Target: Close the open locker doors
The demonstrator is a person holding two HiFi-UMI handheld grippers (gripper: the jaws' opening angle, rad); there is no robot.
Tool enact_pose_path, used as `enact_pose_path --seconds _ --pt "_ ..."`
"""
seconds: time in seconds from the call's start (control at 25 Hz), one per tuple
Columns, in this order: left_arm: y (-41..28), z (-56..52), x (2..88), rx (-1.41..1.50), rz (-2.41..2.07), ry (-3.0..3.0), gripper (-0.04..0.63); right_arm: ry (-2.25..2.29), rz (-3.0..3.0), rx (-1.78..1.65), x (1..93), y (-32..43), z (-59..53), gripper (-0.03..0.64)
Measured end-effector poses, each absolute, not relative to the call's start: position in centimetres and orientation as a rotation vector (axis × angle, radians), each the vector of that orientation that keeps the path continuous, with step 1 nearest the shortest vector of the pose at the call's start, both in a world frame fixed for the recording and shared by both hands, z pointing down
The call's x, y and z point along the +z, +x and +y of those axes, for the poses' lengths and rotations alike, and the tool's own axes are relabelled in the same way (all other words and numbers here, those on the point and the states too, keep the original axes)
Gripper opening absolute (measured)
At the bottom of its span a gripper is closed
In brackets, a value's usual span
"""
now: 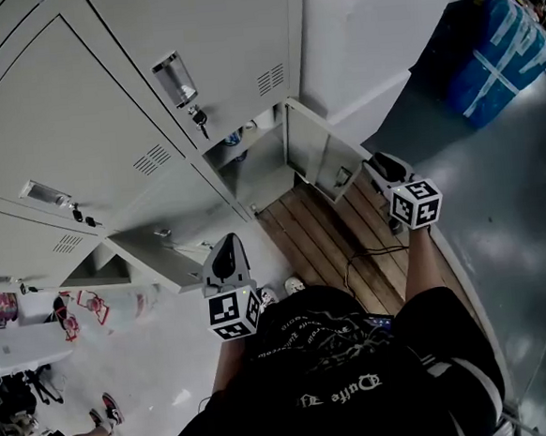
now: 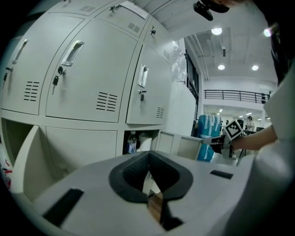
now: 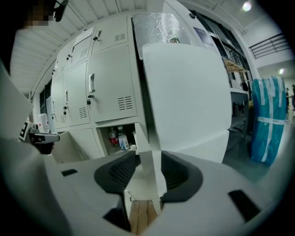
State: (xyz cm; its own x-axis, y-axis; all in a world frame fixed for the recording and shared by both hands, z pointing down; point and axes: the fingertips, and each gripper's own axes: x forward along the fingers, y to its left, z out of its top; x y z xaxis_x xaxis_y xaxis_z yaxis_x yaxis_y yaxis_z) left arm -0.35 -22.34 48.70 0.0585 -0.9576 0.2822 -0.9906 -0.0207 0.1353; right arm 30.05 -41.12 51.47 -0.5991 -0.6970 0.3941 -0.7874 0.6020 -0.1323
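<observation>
Locker door [image 1: 317,152], bottom row at the right end of the bank, stands swung outward over the wooden floor [image 1: 322,241]. Its free edge sits between the spread fingers of the right gripper [image 3: 148,177], with a gap visible on either side of the panel. Bottles [image 3: 119,138] stand in the open compartment behind it. The left gripper [image 2: 148,171], nearer and to the left, has its fingers pressed together with nothing between them. A second door [image 1: 158,254] hangs open just left of it.
</observation>
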Motion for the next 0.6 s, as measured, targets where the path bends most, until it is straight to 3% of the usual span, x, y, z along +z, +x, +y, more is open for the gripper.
enact_pose_path --seconds 0.16,0.28,0.6 --pt "-0.5 -22.1 48.6 0.175 -1.982 2.040 0.008 1.140 -2.559 0.420 51.4 29.4 -41.2 0.158" --pt "-0.8 -21.9 48.7 0.180 -1.993 2.028 0.008 1.139 -2.564 0.407 51.3 29.5 -41.3 0.107" --pt "-1.3 -21.4 49.0 0.186 -2.000 2.016 0.008 1.018 -2.561 0.358 51.4 27.9 -39.6 0.097"
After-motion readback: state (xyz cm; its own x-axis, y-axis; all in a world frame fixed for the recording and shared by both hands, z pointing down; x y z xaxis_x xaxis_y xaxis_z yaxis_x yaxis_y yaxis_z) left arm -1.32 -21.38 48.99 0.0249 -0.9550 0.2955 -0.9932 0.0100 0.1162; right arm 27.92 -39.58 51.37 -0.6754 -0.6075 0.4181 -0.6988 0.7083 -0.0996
